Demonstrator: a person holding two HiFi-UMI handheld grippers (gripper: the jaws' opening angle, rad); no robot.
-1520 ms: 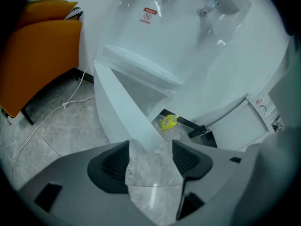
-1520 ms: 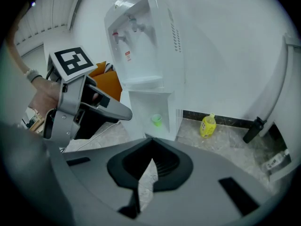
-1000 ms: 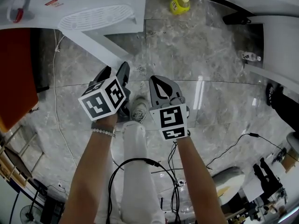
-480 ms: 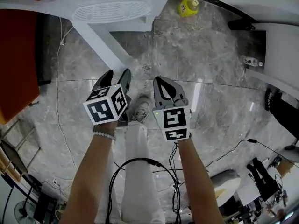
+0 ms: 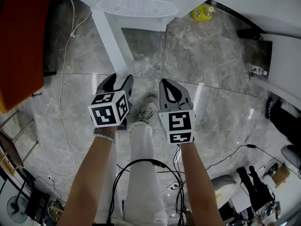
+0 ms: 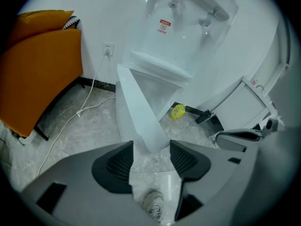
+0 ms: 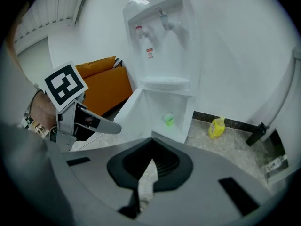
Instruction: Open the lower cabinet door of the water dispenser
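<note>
- Head view: The water dispenser (image 5: 136,6) is at the top of the picture. Its lower cabinet door (image 5: 113,41) sticks out across the floor toward the person. A second ago the dispenser sat more to the left, and the door lay more slanted.
- Head view: The left gripper (image 5: 118,81) is just beside the door's free end. It is not clear if they touch. The right gripper (image 5: 168,84) is next to it, over the person's shoe (image 5: 148,109).
- Left gripper view: The left gripper (image 6: 150,154) has its jaws wide apart. They have just been closing a little, but the pads press on nothing. The door (image 6: 138,112) is swung far out, edge on, and its low corner shows in the gap, farther off.
- Right gripper view: The right gripper (image 7: 150,161) has its jaws pressed together and holds nothing. The cabinet is open, and a small green cup (image 7: 168,119) stands inside it. A yellow bottle (image 7: 217,127) stands on the floor to the right.
- The door is white, flat and smooth. It looks fully open, so the job seems done or almost done.
</note>
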